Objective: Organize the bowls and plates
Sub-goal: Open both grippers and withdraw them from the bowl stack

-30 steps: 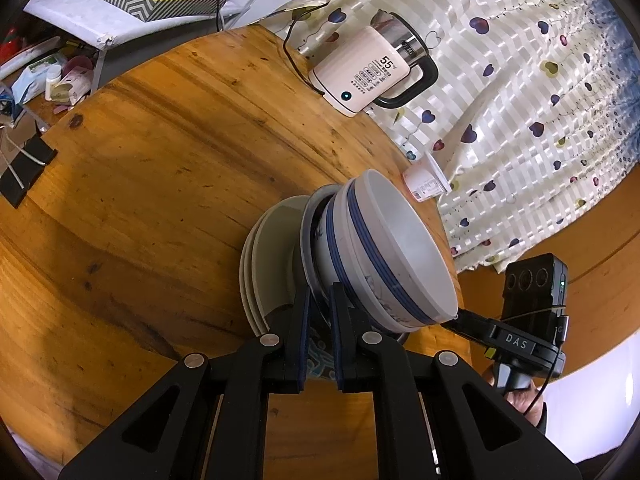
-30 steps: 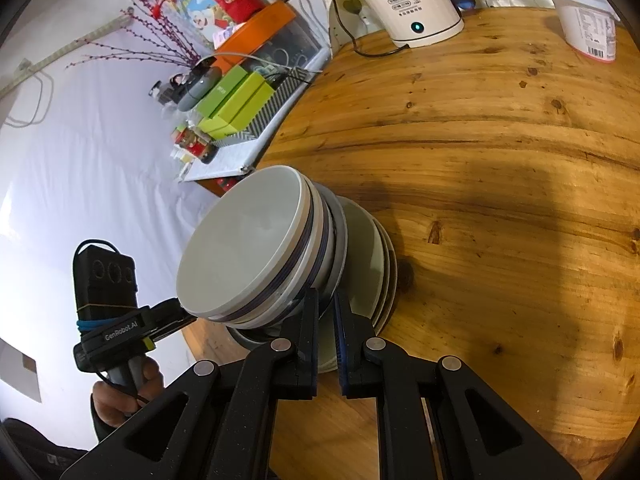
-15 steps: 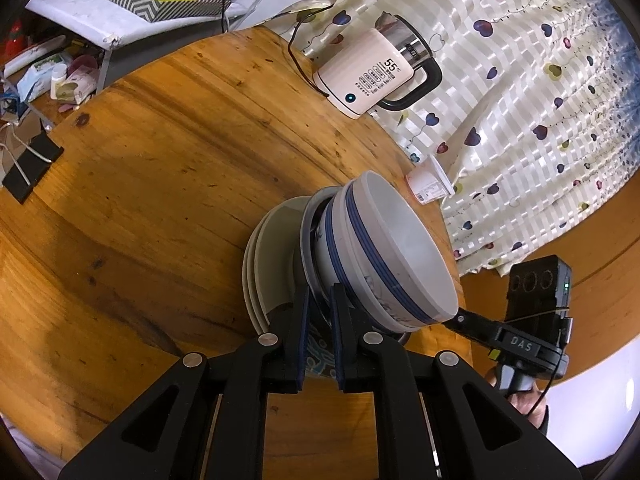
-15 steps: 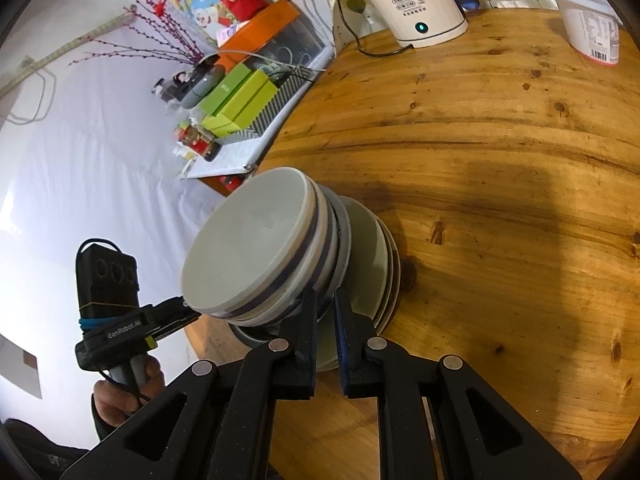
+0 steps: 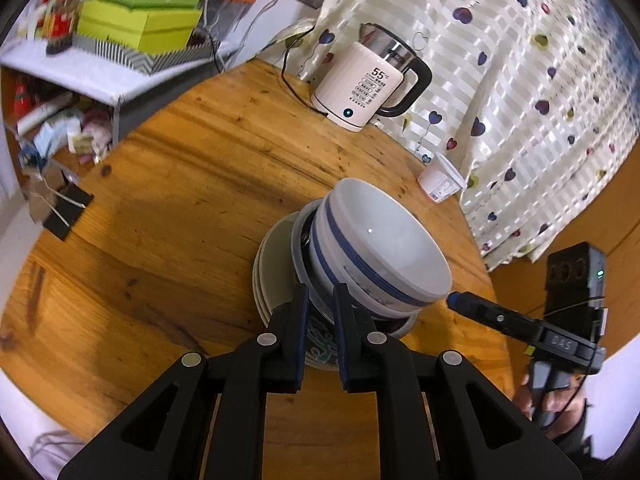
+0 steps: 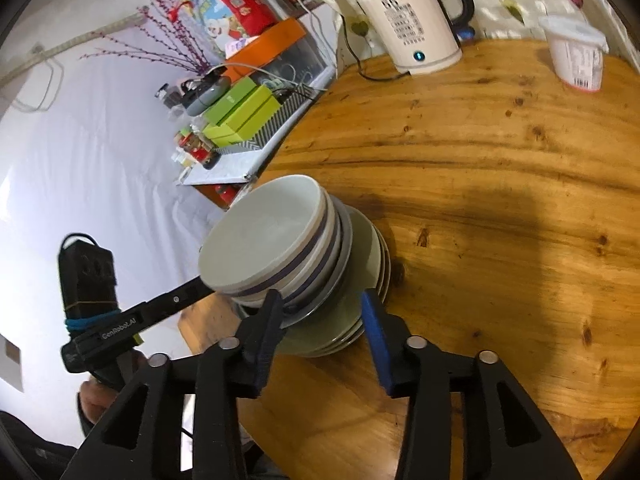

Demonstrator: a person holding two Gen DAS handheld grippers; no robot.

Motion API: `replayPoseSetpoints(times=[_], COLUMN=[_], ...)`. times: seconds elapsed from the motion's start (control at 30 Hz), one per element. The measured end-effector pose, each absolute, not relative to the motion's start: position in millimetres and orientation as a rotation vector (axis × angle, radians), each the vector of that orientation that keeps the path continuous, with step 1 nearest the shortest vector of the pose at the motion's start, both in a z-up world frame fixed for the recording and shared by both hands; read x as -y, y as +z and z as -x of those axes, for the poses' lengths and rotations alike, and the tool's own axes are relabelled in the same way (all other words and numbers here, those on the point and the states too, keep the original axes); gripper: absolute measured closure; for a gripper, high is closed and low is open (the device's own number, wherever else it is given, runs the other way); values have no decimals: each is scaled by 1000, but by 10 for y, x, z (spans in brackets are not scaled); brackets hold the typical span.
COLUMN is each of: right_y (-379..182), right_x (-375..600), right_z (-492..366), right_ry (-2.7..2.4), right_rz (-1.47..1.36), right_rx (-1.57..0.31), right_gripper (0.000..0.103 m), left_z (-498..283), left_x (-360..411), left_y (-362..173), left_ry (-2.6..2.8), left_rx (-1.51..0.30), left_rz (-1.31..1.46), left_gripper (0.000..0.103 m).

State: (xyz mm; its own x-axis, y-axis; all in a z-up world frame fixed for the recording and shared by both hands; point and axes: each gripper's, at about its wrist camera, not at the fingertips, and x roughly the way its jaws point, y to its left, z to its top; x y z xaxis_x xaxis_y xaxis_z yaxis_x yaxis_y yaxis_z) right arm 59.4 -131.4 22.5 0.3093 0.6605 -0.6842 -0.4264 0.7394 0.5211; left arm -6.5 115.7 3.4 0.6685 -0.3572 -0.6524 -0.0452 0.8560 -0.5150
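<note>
A stack of white bowls with blue bands (image 5: 384,252) sits on a patterned plate, on top of several pale green plates (image 5: 276,276), on the round wooden table (image 5: 168,208). My left gripper (image 5: 320,300) is shut on the patterned plate's rim (image 5: 320,344). In the right wrist view the bowl stack (image 6: 272,240) rests on the plates (image 6: 360,256). My right gripper (image 6: 320,304) is open, its fingers on either side of the stack's near edge.
A white electric kettle (image 5: 368,88) with its cord stands at the table's far edge, a white yogurt cup (image 5: 440,180) beside it. A shelf with green boxes (image 5: 136,24) is beyond the table. A heart-print curtain (image 5: 520,80) hangs at the right.
My right gripper has opened and let go of the plate rim. The stack has moved slightly further onto the table. My left gripper stays shut on the rim.
</note>
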Motion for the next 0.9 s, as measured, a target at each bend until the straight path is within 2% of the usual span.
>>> replayPoseSetpoints(times=[0.1,0.17,0.23,0.27,0.37,0.47,0.5,0.9], right_y=[297,346,375,382,402,404,404,380], right_x=[1290,1261,1216,1198,1160,1133,1130,996], right_z=[-497,-408,-337,-313,-231,-178,-161,10], right_ry=[723,716,704,701,693,678,675,648], right_rz=[-221,-178,-139,-127,-92,-69,-64,35], right_rx=[-1001,-981,-968,-965,-954,-950,-949,-919], right_gripper=[50,45,33,31,30,30,30,30], left_z=[134,178,221,231,265,297,302,322], left_x=[-1092,-1024,-964,-937,-863,-816,-801,-686], left_y=[93,132,151,159,168,166,166,106], left_ry=[-161,-147,-137,-134,-120,-111,-105,-49], left_rx=[-815,-806,-804,-803,-803,-804,-804,-822], left_rz=[482,440,410,397,358,338,332,266], left_gripper=[76,75,75,75,73,57,56,55])
